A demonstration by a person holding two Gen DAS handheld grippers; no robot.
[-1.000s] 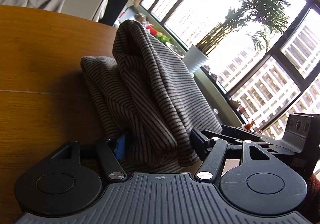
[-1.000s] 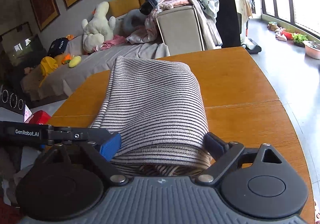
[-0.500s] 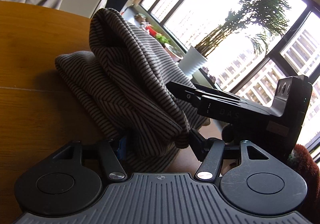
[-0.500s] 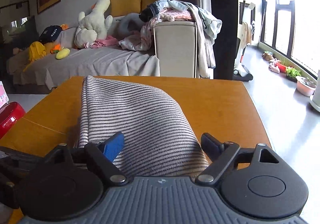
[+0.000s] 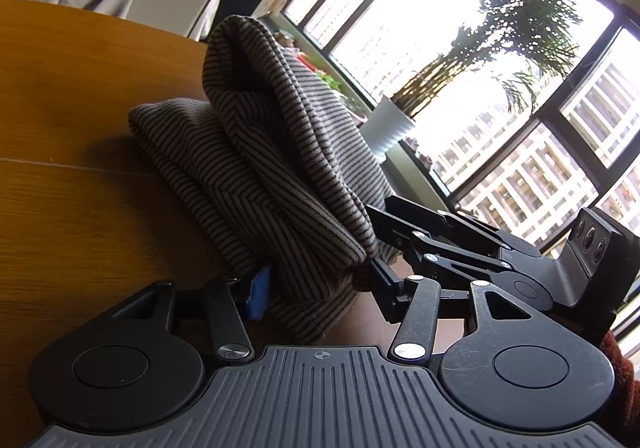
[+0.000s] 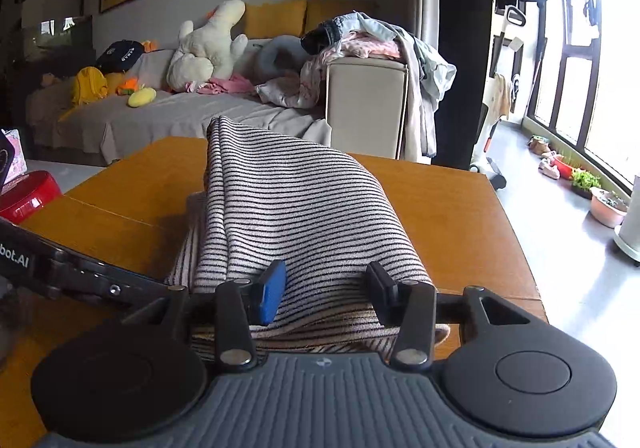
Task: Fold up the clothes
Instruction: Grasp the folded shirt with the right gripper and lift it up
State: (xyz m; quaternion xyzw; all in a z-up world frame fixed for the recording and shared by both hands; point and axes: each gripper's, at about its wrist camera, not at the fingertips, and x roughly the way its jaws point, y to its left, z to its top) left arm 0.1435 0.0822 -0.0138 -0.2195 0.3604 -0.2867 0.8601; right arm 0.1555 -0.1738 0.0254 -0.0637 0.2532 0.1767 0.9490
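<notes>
Compared with half a second ago, the right gripper (image 6: pixel 324 288) has lowered and moved closer to the left gripper (image 5: pixel 316 284), and the raised fold now leans lower. One striped garment (image 6: pixel 296 216) lies on the one wooden table (image 6: pixel 460 208), partly folded, with its near edge lifted. Each of the two grippers is clenched on this near edge: the cloth is pinched between their fingers. In the left view, the right gripper (image 5: pixel 460 248) sits just beside it.

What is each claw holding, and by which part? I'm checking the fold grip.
Both hold the striped garment. The left claw and the right claw each pinch its near, bunched folded edge, side by side, over the wooden table.
</notes>
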